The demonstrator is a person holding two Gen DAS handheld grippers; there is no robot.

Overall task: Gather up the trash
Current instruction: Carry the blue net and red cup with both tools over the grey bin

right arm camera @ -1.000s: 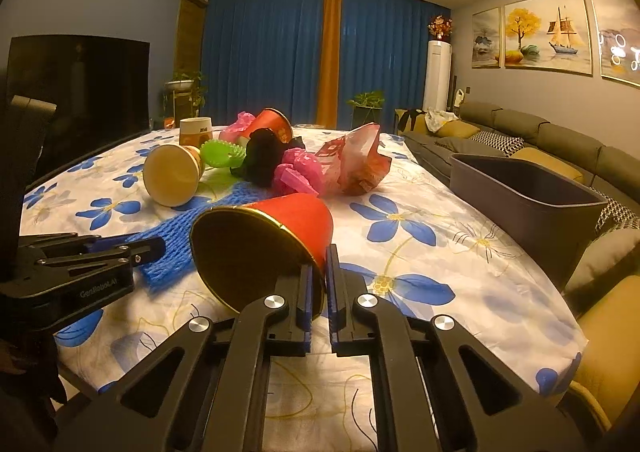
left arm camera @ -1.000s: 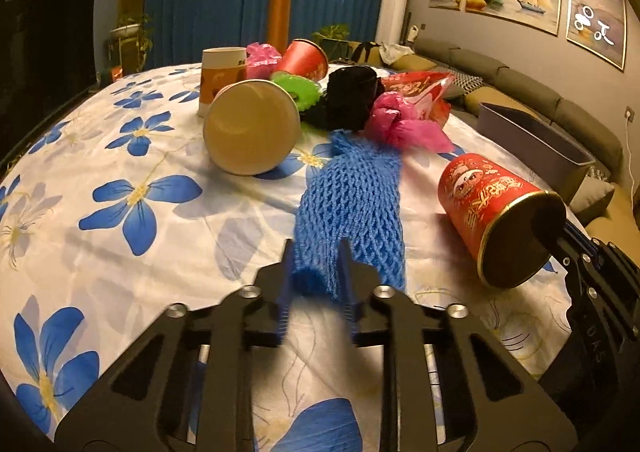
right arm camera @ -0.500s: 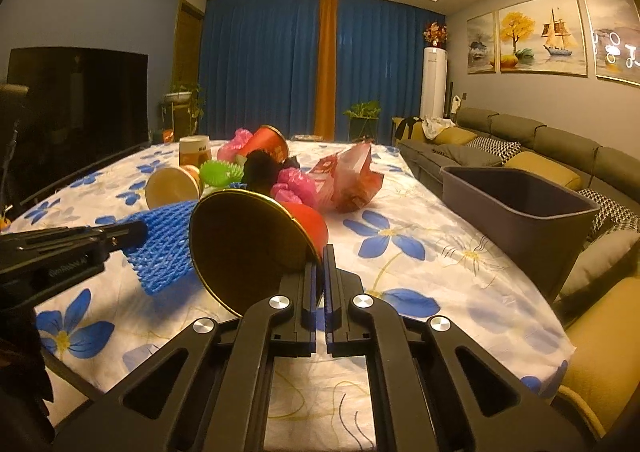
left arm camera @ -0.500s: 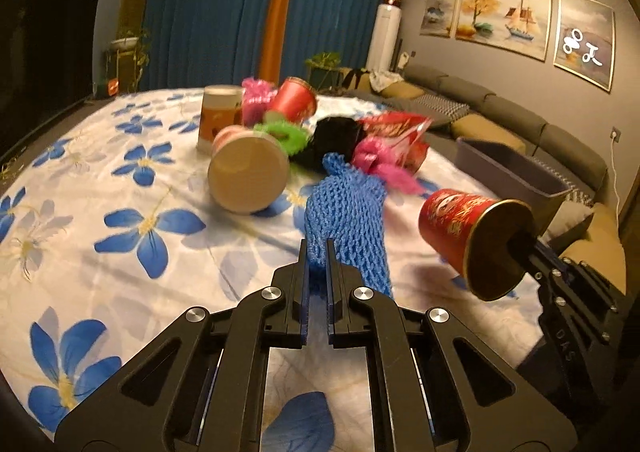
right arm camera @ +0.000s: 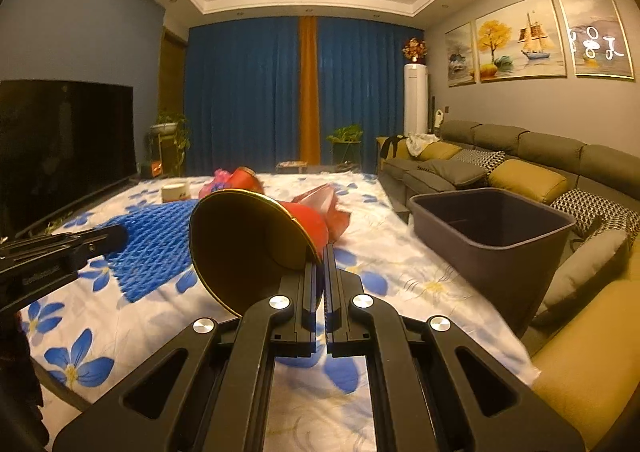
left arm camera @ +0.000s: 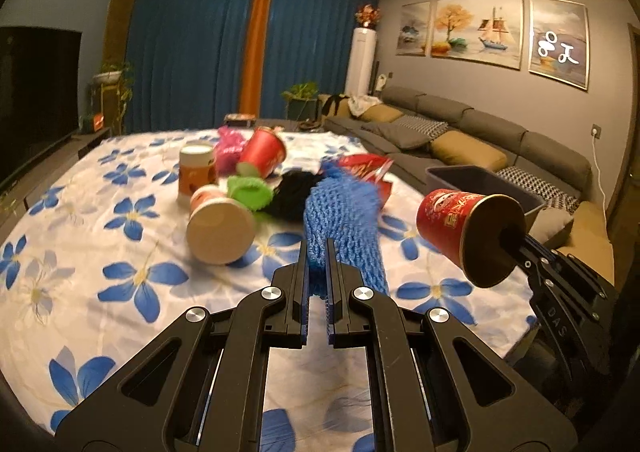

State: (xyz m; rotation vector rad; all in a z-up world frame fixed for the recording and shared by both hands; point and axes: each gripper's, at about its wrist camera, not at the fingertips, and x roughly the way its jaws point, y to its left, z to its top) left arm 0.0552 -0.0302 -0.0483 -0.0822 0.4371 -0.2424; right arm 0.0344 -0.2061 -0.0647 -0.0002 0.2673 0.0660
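Blue foam net (left arm camera: 340, 220) clamped between the jaws of the left gripper (left arm camera: 317, 252) and red paper cup (right arm camera: 256, 240) pinched at its rim by the right gripper (right arm camera: 320, 268) — both above the flowered counter (left arm camera: 80, 236), grey bin (right arm camera: 492, 236) beside its edge.

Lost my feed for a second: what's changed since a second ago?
The left claw closed on the blue foam net and lifted it off the table. The right claw, gripping the red paper cup throughout, raised it too. The remaining trash and the grey bin stayed put.
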